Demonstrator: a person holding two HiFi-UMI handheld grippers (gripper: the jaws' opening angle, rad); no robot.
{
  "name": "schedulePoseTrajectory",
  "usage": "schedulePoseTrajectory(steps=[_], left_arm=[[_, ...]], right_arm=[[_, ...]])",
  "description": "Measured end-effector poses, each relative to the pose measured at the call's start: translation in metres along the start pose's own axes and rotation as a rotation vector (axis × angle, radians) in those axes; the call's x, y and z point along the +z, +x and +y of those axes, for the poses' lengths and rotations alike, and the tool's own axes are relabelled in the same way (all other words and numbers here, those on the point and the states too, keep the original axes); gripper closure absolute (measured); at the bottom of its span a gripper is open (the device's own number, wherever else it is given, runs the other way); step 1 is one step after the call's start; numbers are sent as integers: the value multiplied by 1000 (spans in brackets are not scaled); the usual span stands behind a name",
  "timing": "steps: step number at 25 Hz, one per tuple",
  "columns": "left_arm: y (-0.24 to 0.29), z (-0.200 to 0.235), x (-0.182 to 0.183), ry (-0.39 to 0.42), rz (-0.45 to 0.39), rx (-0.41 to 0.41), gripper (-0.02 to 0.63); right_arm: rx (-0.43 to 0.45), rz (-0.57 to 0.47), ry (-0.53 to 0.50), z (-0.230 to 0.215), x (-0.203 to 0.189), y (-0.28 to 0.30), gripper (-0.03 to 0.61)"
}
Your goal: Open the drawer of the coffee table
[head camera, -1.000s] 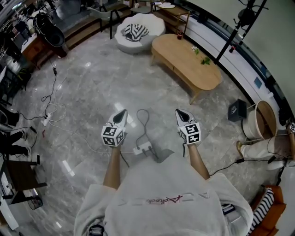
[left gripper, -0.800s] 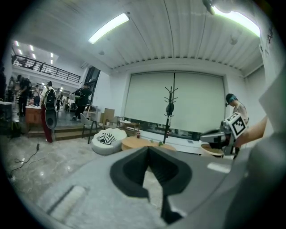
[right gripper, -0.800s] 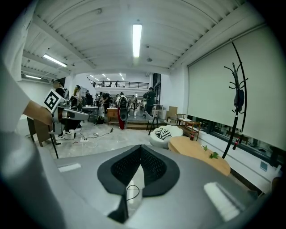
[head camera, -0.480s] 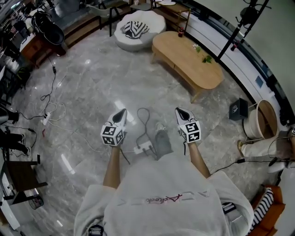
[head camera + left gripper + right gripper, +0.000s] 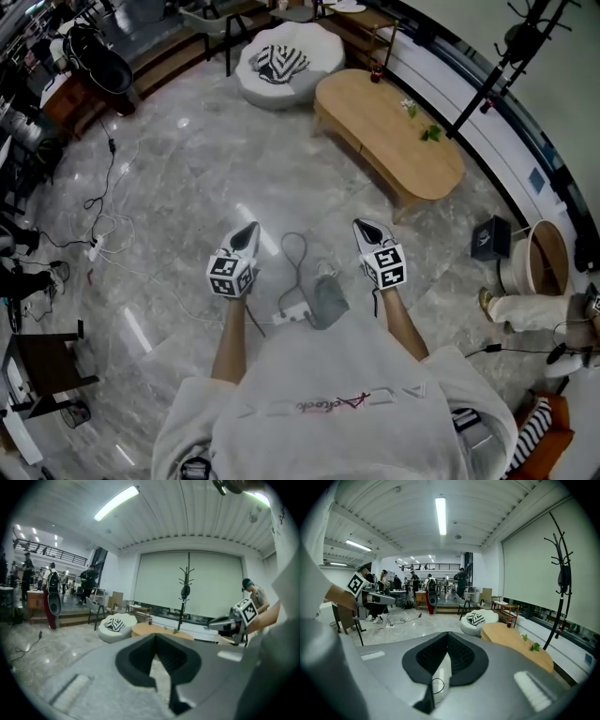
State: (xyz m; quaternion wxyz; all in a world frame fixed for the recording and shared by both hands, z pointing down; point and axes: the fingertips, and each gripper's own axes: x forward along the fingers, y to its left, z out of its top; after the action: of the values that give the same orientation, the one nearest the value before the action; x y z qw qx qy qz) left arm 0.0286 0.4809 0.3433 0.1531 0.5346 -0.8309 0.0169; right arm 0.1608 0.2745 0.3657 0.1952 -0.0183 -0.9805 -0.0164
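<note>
Fingers (image 5: 136,660) on the left gripper (image 5: 247,232) are pressed together with nothing between them. The right gripper (image 5: 365,228) is the same: its fingers (image 5: 433,660) meet at the tips, and only floor shows through the slit below them. Both are held out ahead of the person, side by side and apart, pointing forward and slightly down.

Under everything is the grey marble floor (image 5: 187,169). The oval wooden coffee table (image 5: 389,127) stands across it toward the upper right of the head view, well away from both grippers. Beyond its far end is a white pouf (image 5: 281,80) with a striped cushion (image 5: 278,64) on top. From this range I cannot pick out the drawer on the table's near side, so its handle and state stay unknown. A power strip (image 5: 292,309) with a looped cable lies on the floor between the two grippers, just beside a grey shoe (image 5: 330,298).

Compared with the earlier pictures, the table has drifted lower and further right in the head view, and the shoe has come forward. The grippers hold the same pose in front of the body. That looks like walking, so I judge this to be the approach, with the opening itself not yet begun. The fingers will probably have to part before they can take a handle.
</note>
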Motion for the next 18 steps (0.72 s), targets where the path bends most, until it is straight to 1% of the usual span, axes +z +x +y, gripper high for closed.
schedulePoseTrajectory(steps=[6, 13, 18], left_arm=[[66, 32, 31, -21, 0, 34, 618], [142, 57, 61, -36, 9, 62, 618], [190, 70, 72, -41, 14, 86, 618]], right_arm=[[30, 13, -4, -57, 27, 58, 575], [67, 13, -6, -123, 57, 121, 575], [94, 17, -6, -165, 65, 157, 575]])
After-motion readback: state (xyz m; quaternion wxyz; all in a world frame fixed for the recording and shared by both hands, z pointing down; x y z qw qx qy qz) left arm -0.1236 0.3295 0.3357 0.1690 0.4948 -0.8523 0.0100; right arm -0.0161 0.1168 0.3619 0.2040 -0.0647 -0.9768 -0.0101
